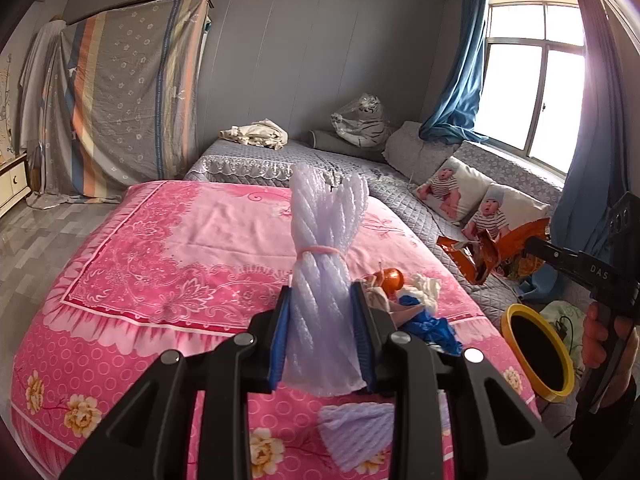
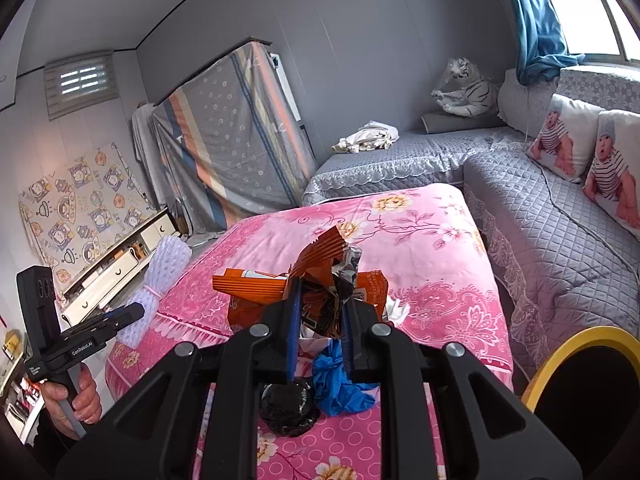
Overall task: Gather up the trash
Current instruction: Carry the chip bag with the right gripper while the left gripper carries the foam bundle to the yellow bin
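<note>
Two foam net bundles [image 1: 326, 280], two baby pillows [image 1: 450, 188], one yellow-rimmed bin [image 1: 538, 352].

Left gripper [image 1: 323, 332] on my end is clamped down, both blue-padded fingers [image 1: 280, 340] pressed flat against whatever's between them, tips pointing forward and a bit up. From the other cam I can see it [image 2: 120, 316] off to the side, held level, with the left hand [image 2: 76, 396] wrapped around the handle below, knuckles curled tight. Right gripper [image 2: 320, 320] is squeezed in too, fingers [image 2: 294, 320] nearly parallel with a narrow gap that's filled. In the left cam it [image 1: 532, 246] reaches in from the right edge, right hand [image 1: 604, 344] gripping the handle under it, wrist angled downward.
</note>
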